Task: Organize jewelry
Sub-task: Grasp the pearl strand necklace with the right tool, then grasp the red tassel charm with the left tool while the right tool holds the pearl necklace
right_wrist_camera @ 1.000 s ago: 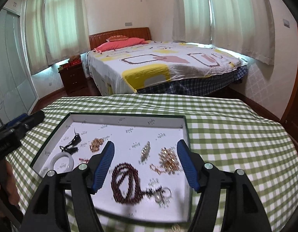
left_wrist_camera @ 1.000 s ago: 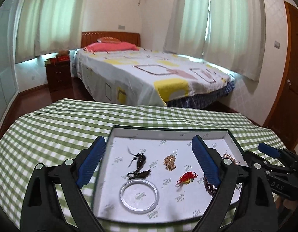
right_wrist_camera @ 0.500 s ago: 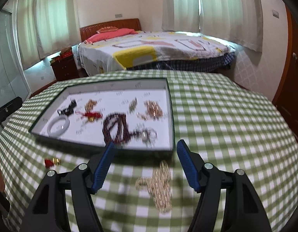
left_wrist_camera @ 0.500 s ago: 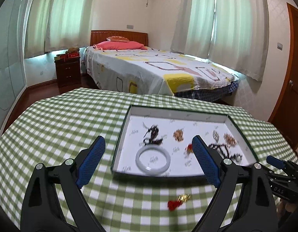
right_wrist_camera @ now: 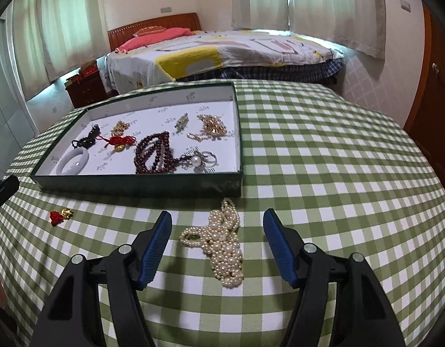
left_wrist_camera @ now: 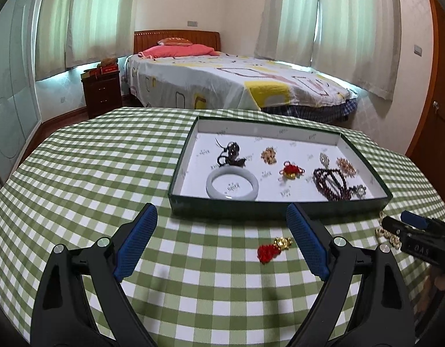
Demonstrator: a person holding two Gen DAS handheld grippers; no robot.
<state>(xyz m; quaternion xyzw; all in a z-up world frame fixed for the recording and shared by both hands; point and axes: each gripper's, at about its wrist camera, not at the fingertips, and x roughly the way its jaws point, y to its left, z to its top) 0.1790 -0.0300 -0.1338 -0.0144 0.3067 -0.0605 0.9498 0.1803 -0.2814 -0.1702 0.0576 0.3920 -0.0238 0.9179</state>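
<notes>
You've pulled both grippers back from the tray (left_wrist_camera: 280,206) to its near side; left gripper (left_wrist_camera: 221,241) released, empty; right gripper (right_wrist_camera: 218,244) released, straddling the pearl necklace (right_wrist_camera: 222,245) on the checked tablecloth (right_wrist_camera: 323,173); red-and-gold charm (left_wrist_camera: 273,248) lies loose just inside your left gripper's right finger; two pieces now lined up, likely next into the tray.

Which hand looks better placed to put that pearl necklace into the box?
Right. The right gripper is open with the pearl necklace lying between its fingers, just in front of the box. The left gripper is open nearer the red charm.
</notes>
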